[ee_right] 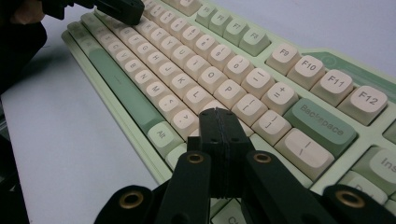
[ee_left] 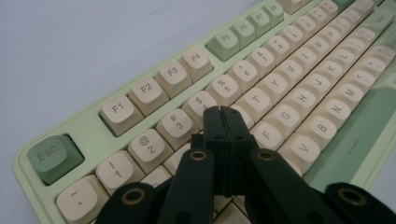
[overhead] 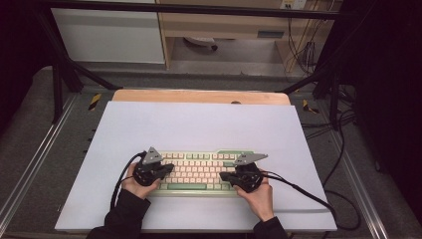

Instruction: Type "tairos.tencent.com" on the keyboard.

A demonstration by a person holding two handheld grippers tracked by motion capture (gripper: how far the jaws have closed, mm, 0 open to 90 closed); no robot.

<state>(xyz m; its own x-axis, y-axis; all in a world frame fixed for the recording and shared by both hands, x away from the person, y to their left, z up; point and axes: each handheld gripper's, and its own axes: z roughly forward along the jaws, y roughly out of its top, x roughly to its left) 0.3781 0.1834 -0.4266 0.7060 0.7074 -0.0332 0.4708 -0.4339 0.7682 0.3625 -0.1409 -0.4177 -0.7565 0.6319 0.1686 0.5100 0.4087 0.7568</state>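
White-covered desk [overhead: 199,124]: both tongs, left [overhead: 166,169] and right [overhead: 225,176], pressed together and empty, poised over keyboard [overhead: 196,172] ends; typing apparently at its start.

Overhead light is even on the white table [overhead: 199,124]; surroundings dark. Gripper views are soft, w/ far keyboard [ee_left: 299,42] keys blurred and faint shadows.

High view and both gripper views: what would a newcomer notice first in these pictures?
First, the pale green keyboard with cream keys, lying on a white sheet near the person's edge of the table. Next, the two black grippers over it: the left gripper is shut, its tips above the keys near the number row, and the right gripper is shut above the keys near the Backspace key.
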